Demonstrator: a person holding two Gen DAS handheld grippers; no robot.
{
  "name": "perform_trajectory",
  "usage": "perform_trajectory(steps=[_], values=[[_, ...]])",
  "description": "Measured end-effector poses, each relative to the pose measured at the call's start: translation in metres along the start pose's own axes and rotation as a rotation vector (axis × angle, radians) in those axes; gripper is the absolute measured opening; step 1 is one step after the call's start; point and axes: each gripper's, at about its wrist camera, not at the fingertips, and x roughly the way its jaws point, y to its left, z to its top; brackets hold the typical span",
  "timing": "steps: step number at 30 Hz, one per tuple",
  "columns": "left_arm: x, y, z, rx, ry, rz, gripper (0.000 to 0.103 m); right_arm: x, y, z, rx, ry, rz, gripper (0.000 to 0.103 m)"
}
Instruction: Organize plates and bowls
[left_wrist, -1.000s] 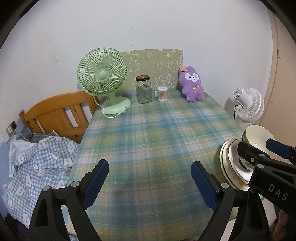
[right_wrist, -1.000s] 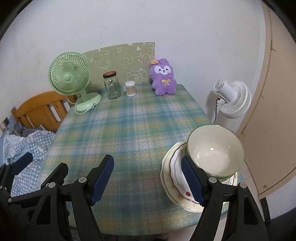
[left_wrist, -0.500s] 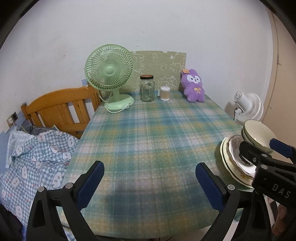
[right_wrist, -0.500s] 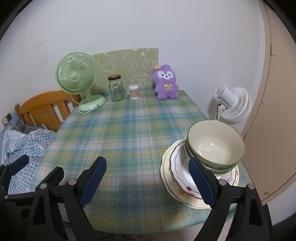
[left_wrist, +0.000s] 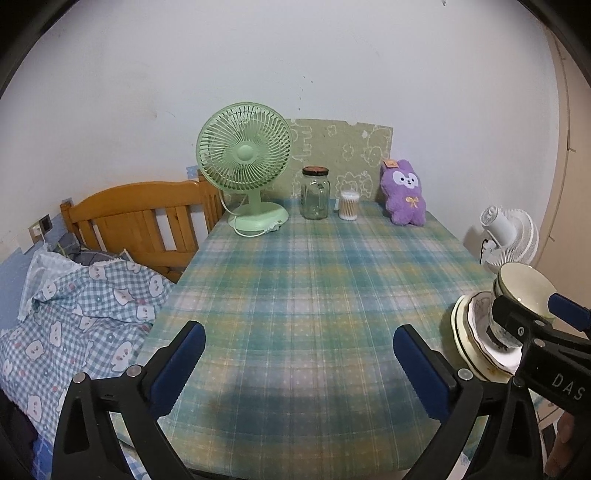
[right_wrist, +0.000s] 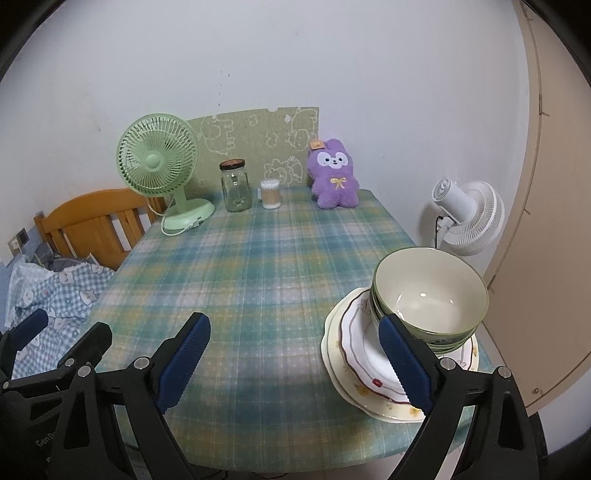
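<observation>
bowls (right_wrist: 430, 295): glossy glazed | tablecloth (right_wrist: 258, 266): matt cloth | jar (right_wrist: 235, 191): glass

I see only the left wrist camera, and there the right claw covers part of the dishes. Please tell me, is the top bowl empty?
Observer: Yes. In the right wrist view the top bowl is empty; only a small light reflection shows inside.
Operator: How many bowls are below it?
Observer: Two more rims seem to show under it, nested, and the stack stands on the plates.
Operator: Does the right claw hold something?
Observer: No. The right claw is open, its jaws have just been opening, and only the tablecloth shows between its pads.
</observation>
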Motion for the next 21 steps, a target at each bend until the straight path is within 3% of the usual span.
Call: perform_trajectory(steps=[21], values=[[-0.0066,0.0033,0.0027,-0.031,-0.044,0.02,0.103,-0.0013,-0.0008,0.0028,-0.013,-0.011,-0.002,0.094]])
